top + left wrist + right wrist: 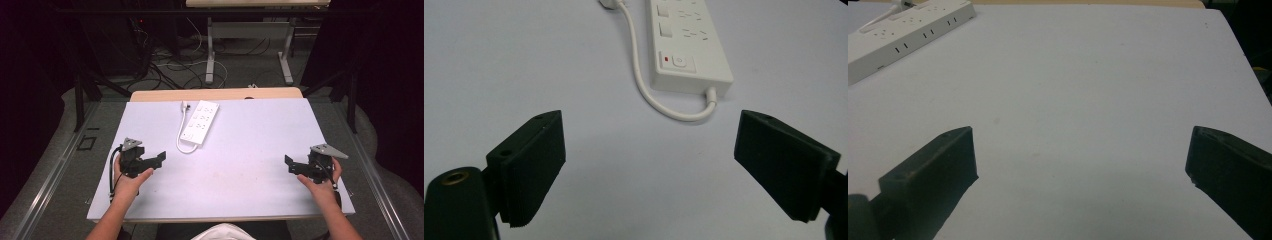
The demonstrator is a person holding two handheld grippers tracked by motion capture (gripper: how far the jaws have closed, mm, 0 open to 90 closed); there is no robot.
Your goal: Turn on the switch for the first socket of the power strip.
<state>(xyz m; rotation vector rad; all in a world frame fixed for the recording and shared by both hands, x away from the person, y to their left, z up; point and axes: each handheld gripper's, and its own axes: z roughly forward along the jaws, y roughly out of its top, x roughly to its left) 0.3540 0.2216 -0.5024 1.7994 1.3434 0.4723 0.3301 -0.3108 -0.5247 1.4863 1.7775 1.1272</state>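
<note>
White plastic power strip (200, 121), multi-socket, with a rocker switch and red indicator at its near end, lying flat toward the far middle of a pale lavender table sheet (250, 150); its white cord (181, 135) loops out from the near end and runs back along the left side to a plug (184, 105) resting beside the far end, touching no socket. Left gripper (161, 159): held low over the sheet at the near left, jaws spread wide and empty, pointed toward the strip's switch end, near it but apart. Right gripper (288, 163): near right, well apart from the strip, jaws likewise wide and holding nothing. Progress, as judged: nothing begun; strip and cord untouched, both tools at a ready stance. Approach, grasp and whatever handling of strip or plug follows all remain.
</note>
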